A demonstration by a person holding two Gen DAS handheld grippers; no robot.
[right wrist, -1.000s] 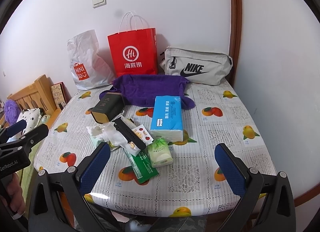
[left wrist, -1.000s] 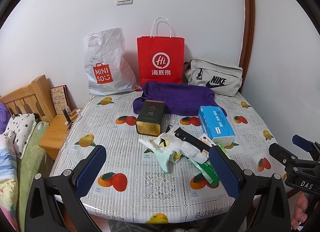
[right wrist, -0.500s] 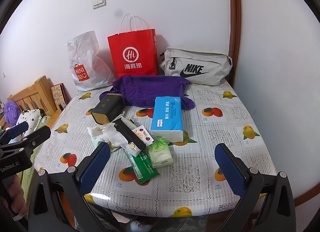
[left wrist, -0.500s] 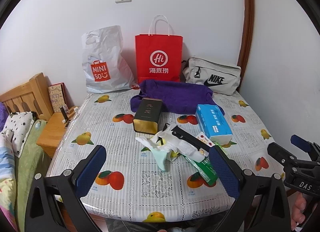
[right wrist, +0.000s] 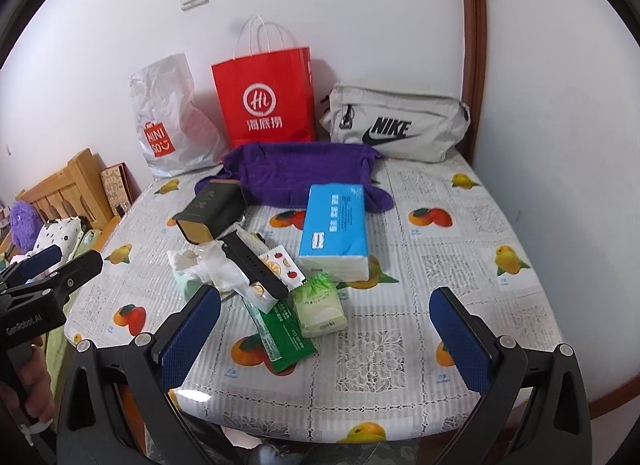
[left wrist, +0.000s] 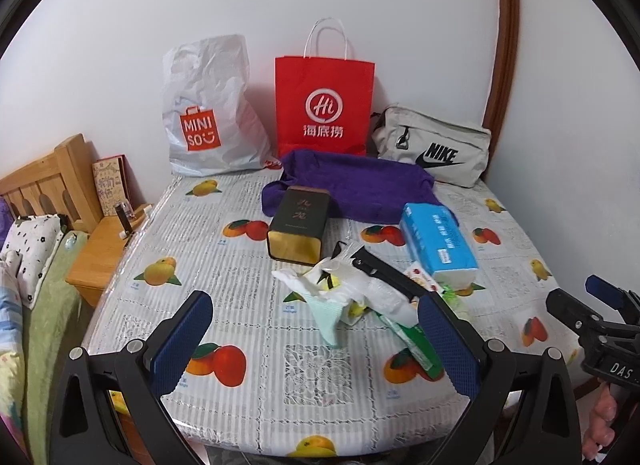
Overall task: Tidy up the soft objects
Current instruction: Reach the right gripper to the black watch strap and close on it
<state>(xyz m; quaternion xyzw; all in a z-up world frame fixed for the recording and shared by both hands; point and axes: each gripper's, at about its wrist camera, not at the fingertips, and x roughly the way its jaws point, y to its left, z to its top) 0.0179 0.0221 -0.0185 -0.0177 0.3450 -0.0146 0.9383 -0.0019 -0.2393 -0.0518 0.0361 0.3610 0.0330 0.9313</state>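
A purple towel (left wrist: 360,181) (right wrist: 304,173) lies at the back of the table. A blue tissue pack (left wrist: 438,239) (right wrist: 334,231) lies in front of it. A small pile holds crumpled white tissue (left wrist: 360,289) (right wrist: 218,271), a pale green tissue pack (right wrist: 318,305), a green flat packet (right wrist: 284,335) and a black strap (right wrist: 254,265). My left gripper (left wrist: 316,341) is open and empty, above the table's near edge. My right gripper (right wrist: 324,339) is open and empty, also at the near edge.
A dark tea tin (left wrist: 298,227) lies left of the blue pack. A white Miniso bag (left wrist: 208,113), a red paper bag (left wrist: 324,105) and a grey Nike bag (left wrist: 434,149) stand along the wall. A wooden bedside stand (left wrist: 100,249) and bed are at left.
Both grippers have drawn back slightly from the table; the scene looks a little farther away. Nothing on the table has moved.
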